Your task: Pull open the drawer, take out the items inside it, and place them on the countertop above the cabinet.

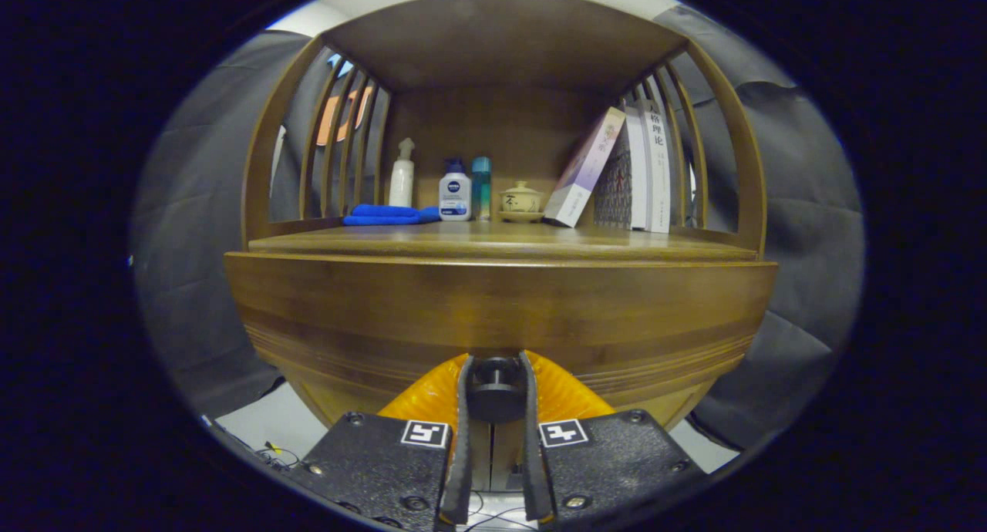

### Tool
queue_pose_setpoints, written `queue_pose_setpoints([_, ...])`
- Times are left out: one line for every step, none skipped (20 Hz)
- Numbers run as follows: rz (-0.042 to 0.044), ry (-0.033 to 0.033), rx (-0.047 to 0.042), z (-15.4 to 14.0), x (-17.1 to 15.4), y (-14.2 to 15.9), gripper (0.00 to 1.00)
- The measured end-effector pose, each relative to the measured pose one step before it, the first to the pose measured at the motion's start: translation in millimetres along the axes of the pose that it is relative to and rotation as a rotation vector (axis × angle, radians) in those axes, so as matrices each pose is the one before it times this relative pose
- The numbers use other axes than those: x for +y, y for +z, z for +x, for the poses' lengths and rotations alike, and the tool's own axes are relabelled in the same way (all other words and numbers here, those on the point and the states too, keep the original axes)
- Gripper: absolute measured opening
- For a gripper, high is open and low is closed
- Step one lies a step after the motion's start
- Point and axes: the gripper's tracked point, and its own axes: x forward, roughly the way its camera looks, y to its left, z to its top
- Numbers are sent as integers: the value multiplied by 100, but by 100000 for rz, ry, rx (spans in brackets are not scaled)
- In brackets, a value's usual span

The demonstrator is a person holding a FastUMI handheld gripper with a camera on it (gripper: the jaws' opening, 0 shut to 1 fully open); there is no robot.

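A wooden cabinet's drawer front [501, 304] spans the space just ahead of the fingers. Its dark round knob [496, 389] sits between my two fingers, and both press against its sides. My gripper [496, 378] is shut on that knob. The drawer's inside is hidden, so nothing of its contents shows. Above the drawer lies the wooden countertop [501, 243], a shelf under a curved slatted frame.
At the back of the countertop stand a white pump bottle [402, 176], a white and blue bottle [455, 193], a teal bottle [481, 186], a small lidded cup [521, 200] and leaning books [617, 173]. A folded blue cloth [385, 214] lies at the left. The countertop's front strip is bare wood.
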Motion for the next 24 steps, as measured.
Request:
queue_pose_setpoints([-505,763,135,-677,68,-238,30])
queue_pose_setpoints([-142,658,486,-776,12,-141,30])
queue_pose_setpoints([199,468,231,-856,-84,-248,30])
queue_pose_setpoints([218,573,158,-836,-50,-143,30])
queue_pose_setpoints([265,574,270,-672,-44,-268,30])
queue_pose_setpoints([283,361,173,-763,-35,-248,30])
queue_pose_setpoints([204,246,176,-675,50,-187,30])
queue_pose_setpoints([182,210,346,-686,40,-225,30])
queue_pose_setpoints([10,367,398,-745,14,-328,30])
queue_pose_setpoints([-90,446,399,-725,11,-218,30])
queue_pose_setpoints([-207,459,259,-577,15,-377,30])
queue_pose_setpoints([-425,677,1080,-621,-42,-537,30])
queue_pose_setpoints([-727,656,-1492,-543,126,117,30])
queue_pose_setpoints([-375,520,911,-980,-142,-423,29])
queue_pose_setpoints([140,793,909,-567,138,-357,29])
queue_pose_setpoints([563,994,430,-438,6,-188,30])
queue_pose_setpoints([413,843,582,-470,-18,-72,30])
queue_pose_setpoints([277,875,727,-542,-8,-237,30])
queue_pose_setpoints([-45,707,387,-429,44,-179,30])
queue_pose_setpoints([-151,702,287,-482,46,-216,30])
queue_pose_setpoints([-185,403,276,-612,19,-297,30])
queue_pose_setpoints([-440,355,241,-536,82,-207,30])
queue_pose_setpoints([-530,627,297,-484,100,-260,29])
queue_pose_setpoints([-420,710,604,-480,155,-204,30])
